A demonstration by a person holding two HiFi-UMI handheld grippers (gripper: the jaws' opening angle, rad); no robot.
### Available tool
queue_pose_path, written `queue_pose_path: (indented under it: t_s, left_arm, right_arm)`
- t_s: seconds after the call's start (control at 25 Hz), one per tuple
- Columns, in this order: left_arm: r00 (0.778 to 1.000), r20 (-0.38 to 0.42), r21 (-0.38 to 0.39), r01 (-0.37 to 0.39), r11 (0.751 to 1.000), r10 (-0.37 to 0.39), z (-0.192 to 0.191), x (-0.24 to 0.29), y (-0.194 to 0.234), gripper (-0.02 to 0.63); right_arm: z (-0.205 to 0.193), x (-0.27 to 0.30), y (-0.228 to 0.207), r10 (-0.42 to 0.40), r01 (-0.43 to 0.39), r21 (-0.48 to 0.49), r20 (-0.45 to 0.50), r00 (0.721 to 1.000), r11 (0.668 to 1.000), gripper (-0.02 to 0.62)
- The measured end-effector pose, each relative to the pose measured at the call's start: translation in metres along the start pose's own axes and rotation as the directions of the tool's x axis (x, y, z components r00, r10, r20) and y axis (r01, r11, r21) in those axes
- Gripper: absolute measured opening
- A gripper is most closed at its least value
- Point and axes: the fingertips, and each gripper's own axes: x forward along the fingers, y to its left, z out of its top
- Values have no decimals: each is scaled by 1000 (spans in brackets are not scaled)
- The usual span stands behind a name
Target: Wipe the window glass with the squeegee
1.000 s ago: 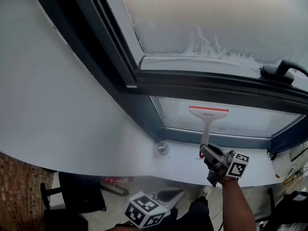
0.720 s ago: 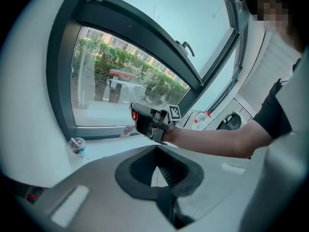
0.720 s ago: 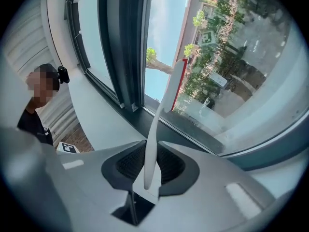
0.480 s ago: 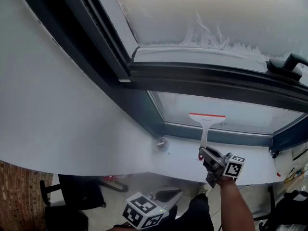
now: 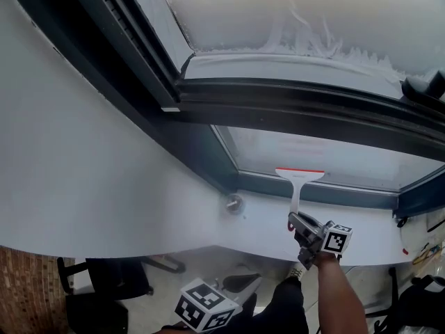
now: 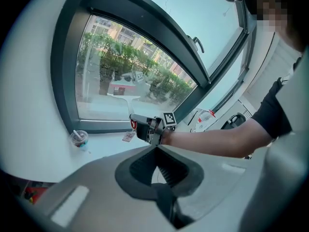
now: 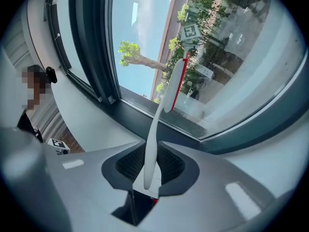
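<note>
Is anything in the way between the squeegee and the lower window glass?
Nothing visible. The right gripper holds the squeegee with its blade at the glass, just above the bottom frame. The cup on the sill sits off to the left.

Daylight pours through the window glass (image 5: 327, 155). In the head view the upper pane is hazy and washed out almost to white. The wall (image 5: 83, 165) beside it is lit softly and evenly, while the floor (image 5: 201, 264) below lies dim and murky. Both gripper views are fisheye: the window frame (image 6: 67, 66) bows into curves and the corners go black. The fingers (image 6: 140, 167) close to the lens are soft, and the trees (image 6: 120, 62) outside look crisp.
</note>
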Motion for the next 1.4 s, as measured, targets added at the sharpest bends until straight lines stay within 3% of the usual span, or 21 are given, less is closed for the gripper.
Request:
queue_pose_path:
  t_s: [0.68, 1.4]
  left_arm:
    - [1000, -4, -19, -6, 1000, 6, -18, 21, 27, 1]
    - [1000, -21, -48, -18, 999, 17, -21, 31, 53, 1]
  right_arm:
    - [-44, -4, -95, -95, 101, 104, -58, 994, 990, 98]
    - [-67, 6, -158, -172, 188, 164, -105, 979, 968, 98]
